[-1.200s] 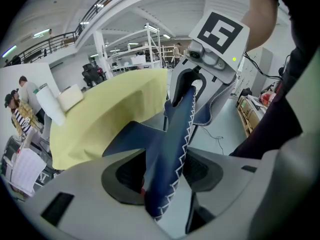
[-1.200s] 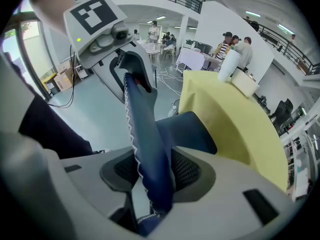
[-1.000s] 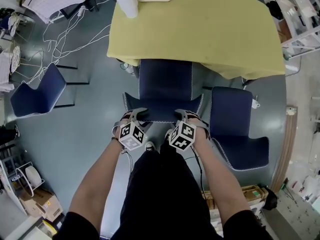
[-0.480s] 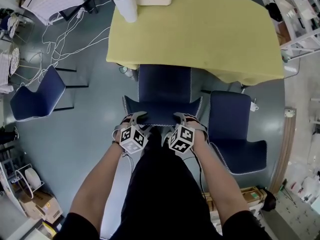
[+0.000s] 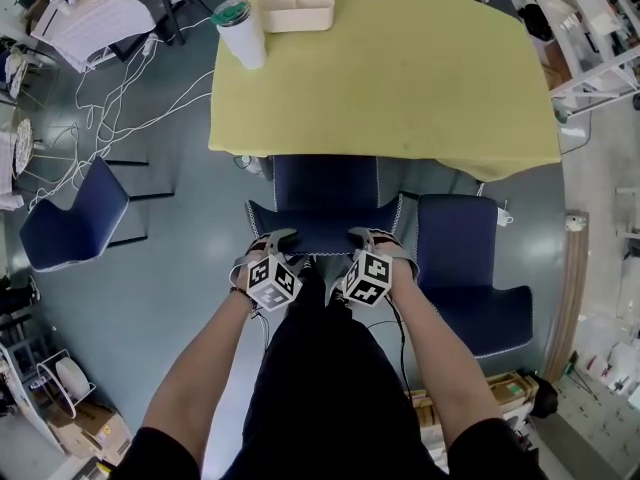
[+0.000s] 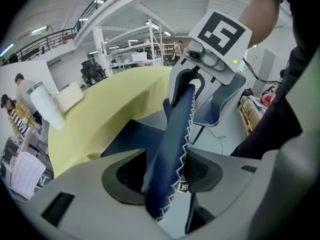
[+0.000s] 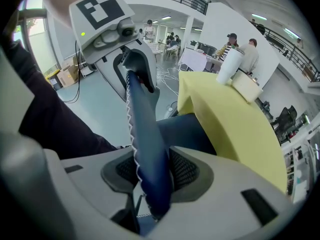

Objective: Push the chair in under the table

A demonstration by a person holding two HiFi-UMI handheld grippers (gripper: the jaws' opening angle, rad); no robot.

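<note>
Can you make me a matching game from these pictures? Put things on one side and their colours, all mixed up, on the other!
Things:
1. table
2. tumbler
3. tray
4. middle chair

Colours:
A. dark blue
B. beige
C. white with a green lid
D. yellow

Right pairs: 1-D, 2-C, 3-B, 4-A.
</note>
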